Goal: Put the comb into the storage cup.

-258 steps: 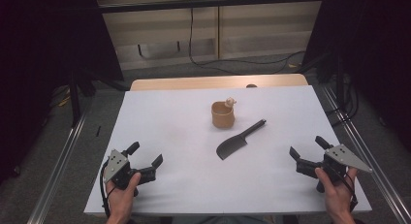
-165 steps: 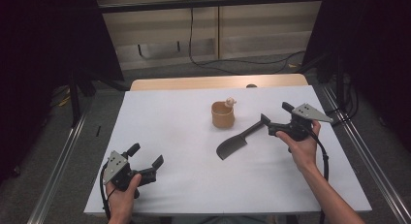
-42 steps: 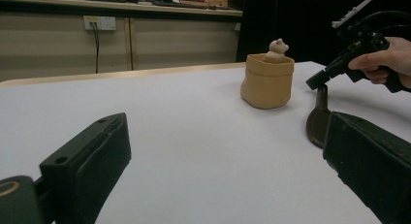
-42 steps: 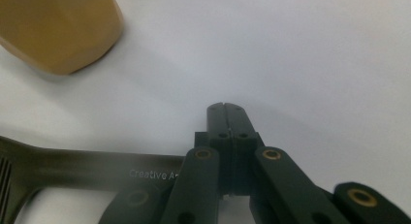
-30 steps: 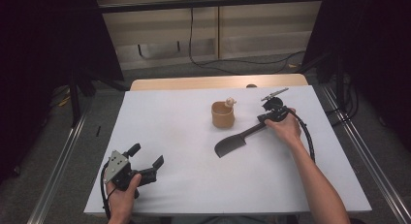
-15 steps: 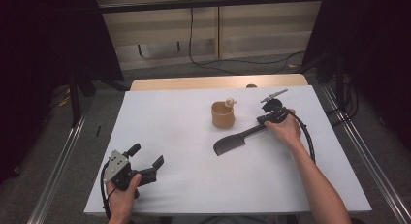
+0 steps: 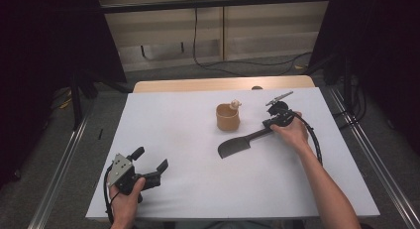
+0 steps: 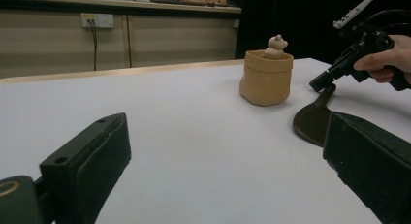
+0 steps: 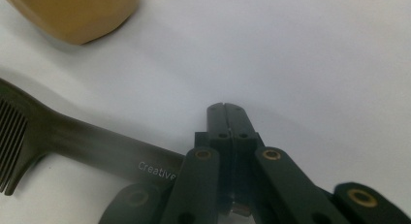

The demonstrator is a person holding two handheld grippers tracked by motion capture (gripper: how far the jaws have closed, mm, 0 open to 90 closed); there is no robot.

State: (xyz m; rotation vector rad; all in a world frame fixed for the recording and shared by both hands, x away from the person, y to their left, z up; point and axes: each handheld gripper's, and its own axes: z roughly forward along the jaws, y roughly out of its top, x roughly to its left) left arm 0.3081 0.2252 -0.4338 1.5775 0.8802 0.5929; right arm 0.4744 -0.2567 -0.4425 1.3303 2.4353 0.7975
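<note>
My right gripper (image 7: 270, 126) sits at the far right of the white table (image 7: 173, 120), its jaws pressed fully together. In the right gripper view the handle of the dark comb (image 7: 236, 146) runs under them from the left, so I cannot tell whether they pinch its end or merely rest over it. The comb lies flat, its toothed head (image 9: 10, 127) pointing toward the near middle of the table, its handle angling up to my right hand (image 7: 292, 134). Just beside it, toward the far edge, stands the tan cup (image 7: 228, 117) (a small figure perched on its rim), apart from the comb. My left gripper (image 7: 148, 164) rests near the front left corner with jaws spread wide around nothing. Between the two grippers the white surface lies open, and the right edge has bare room beyond my forearm.
</note>
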